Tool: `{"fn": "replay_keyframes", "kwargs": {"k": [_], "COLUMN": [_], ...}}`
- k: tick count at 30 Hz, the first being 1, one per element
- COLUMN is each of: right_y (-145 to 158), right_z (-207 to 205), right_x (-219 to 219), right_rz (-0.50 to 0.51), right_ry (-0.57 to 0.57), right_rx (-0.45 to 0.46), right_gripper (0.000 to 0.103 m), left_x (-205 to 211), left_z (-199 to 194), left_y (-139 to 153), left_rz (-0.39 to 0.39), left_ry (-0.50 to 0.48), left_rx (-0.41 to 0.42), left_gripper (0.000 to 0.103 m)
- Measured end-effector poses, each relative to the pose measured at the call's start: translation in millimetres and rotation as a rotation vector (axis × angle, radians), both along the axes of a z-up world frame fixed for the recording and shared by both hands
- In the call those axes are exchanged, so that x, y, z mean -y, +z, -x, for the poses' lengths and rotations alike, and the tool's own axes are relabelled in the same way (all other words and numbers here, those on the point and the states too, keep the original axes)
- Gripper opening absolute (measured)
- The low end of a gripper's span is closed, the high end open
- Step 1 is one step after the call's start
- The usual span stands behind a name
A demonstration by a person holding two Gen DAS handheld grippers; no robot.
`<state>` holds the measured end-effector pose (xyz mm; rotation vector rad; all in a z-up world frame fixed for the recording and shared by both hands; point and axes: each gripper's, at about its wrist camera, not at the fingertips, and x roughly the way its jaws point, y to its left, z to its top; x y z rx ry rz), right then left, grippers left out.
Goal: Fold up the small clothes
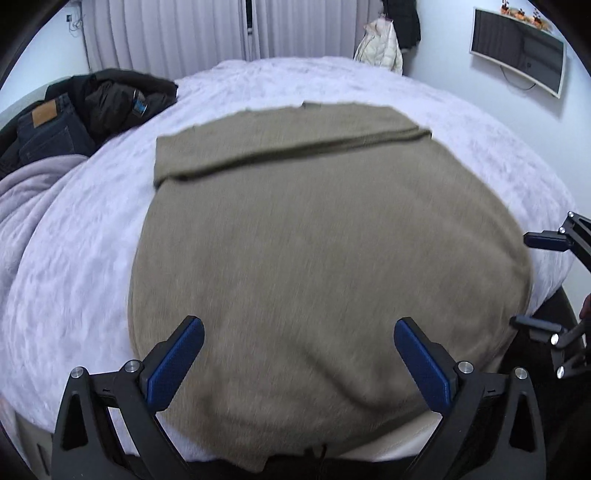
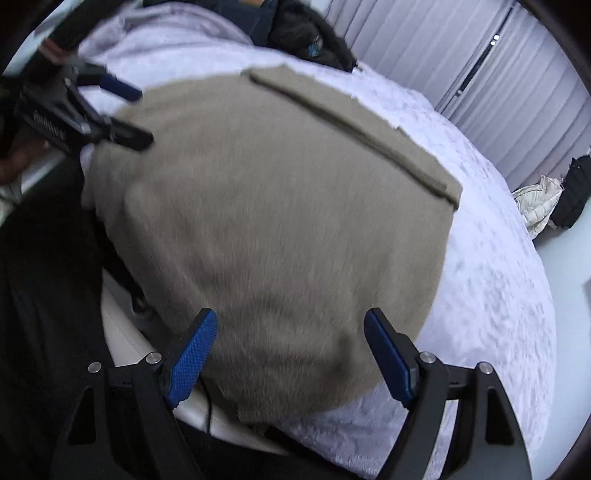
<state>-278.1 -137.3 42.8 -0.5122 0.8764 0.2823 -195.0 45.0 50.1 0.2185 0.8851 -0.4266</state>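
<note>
A taupe knit garment [image 1: 303, 251] lies flat on the white bedspread [image 1: 74, 258], with a folded band across its far end and its near edge hanging over the bed's edge. My left gripper [image 1: 299, 354] is open and empty above the garment's near edge. My right gripper [image 2: 290, 350] is open and empty over the garment's [image 2: 277, 206] near right corner. The right gripper shows at the right edge of the left wrist view [image 1: 535, 280]. The left gripper shows at the upper left of the right wrist view [image 2: 129, 110].
Dark jeans and a black jacket [image 1: 81, 114] are piled at the bed's far left, with a lilac blanket [image 1: 33, 199] beside them. Curtains [image 1: 184, 33] hang behind the bed. A monitor [image 1: 517, 51] is on the right wall. A white coat [image 2: 539, 203] lies past the bed.
</note>
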Motion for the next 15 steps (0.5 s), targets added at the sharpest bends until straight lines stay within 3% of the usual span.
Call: {"fn": "replay_keyframes", "kwargs": {"k": [3, 5, 7, 10, 12, 15], "right_y": [22, 24, 16, -8, -14, -16], "right_z": [-27, -48, -72, -96, -85, -63], "right_x": [-2, -1, -2, 11, 22, 32], "right_rz": [-0.098, -0.156, -0.205, -0.216, -0.258, -0.226], "right_ry": [-0.019, -0.056, -0.123, -0.206, -0.2, -0.169], "right_rx": [0.037, 0.046, 0.018, -0.043, -0.022, 0.011], "right_gripper": [0.084, 0.084, 0.084, 0.084, 0.084, 0.084], "left_x": [16, 24, 26, 13, 6, -2], "left_z": [-24, -41, -47, -44, -37, -29], "left_y": [0, -11, -28, -39, -40, -41], "left_rz": [-0.006, -0.008, -0.041, 0.016, 0.01, 0.017], "left_ry": [0.024, 0.048, 0.072, 0.077, 0.068, 0.065], "left_rx": [0.001, -0.041, -0.069, -0.082, -0.073, -0.067], "left_gripper": [0.103, 0.103, 0.103, 0.103, 0.103, 0.103]}}
